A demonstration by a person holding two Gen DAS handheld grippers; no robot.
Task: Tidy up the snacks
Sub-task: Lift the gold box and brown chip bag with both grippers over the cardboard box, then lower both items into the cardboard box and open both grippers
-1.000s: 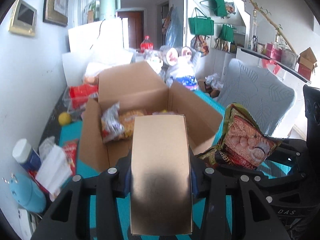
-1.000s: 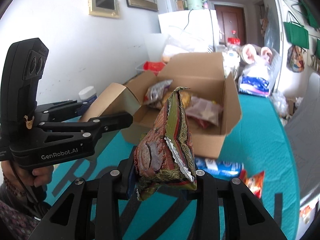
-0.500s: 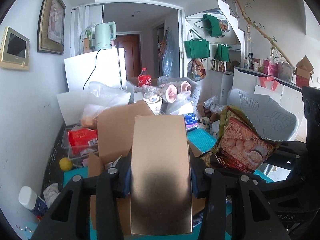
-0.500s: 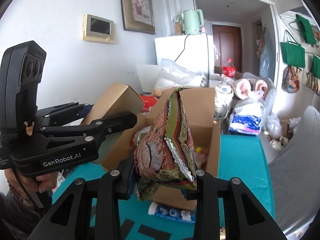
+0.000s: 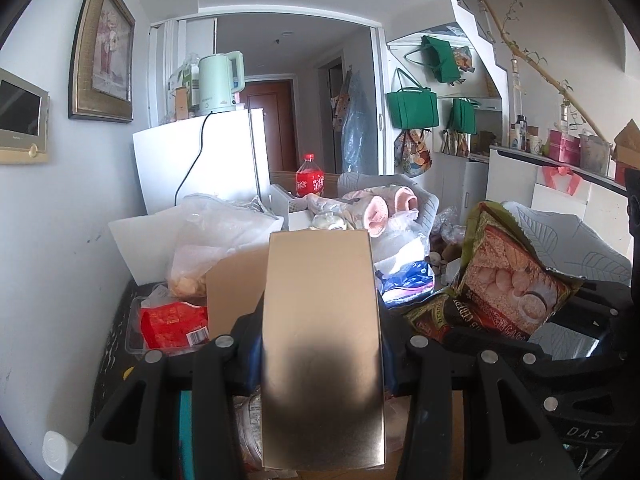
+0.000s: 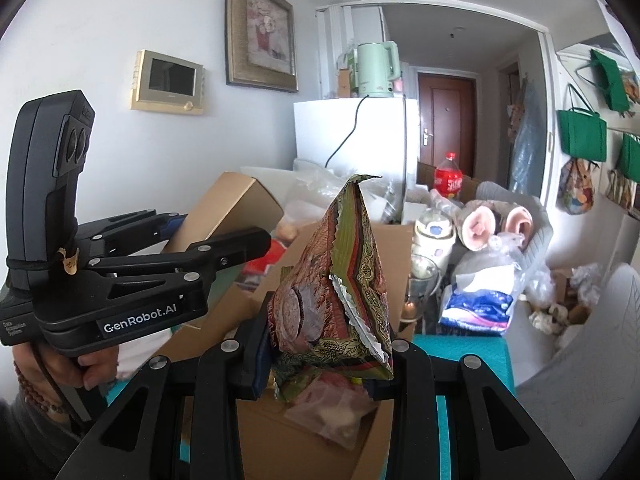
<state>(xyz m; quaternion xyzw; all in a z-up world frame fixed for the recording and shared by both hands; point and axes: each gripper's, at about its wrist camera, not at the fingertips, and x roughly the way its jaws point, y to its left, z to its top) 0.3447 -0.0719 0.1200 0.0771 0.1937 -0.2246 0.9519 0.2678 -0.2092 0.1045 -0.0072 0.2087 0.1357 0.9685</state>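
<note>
My left gripper (image 5: 320,360) is shut on a plain tan carton (image 5: 320,320) that stands upright between its fingers. My right gripper (image 6: 326,352) is shut on the lower part of an opened green and red snack bag (image 6: 344,280), torn top pointing up. Both hang side by side over the open cardboard box (image 6: 276,428), which holds a clear snack packet (image 6: 336,412). In the left wrist view the snack bag (image 5: 508,292) shows at the right. In the right wrist view the left gripper (image 6: 216,228) with the tan carton (image 6: 228,208) shows at the left.
A clear tub with a red packet (image 5: 172,324) sits left of the box by the wall. Behind it are plastic bags, a white fridge (image 5: 200,160), a red soda bottle (image 5: 310,180) and plush toys (image 5: 376,208). A grey chair (image 5: 568,240) stands right of the teal table (image 6: 460,352).
Both grippers have risen and moved forward with their loads, from in front of the cardboard box to above it. The box has slid down to the bottom of both views.
</note>
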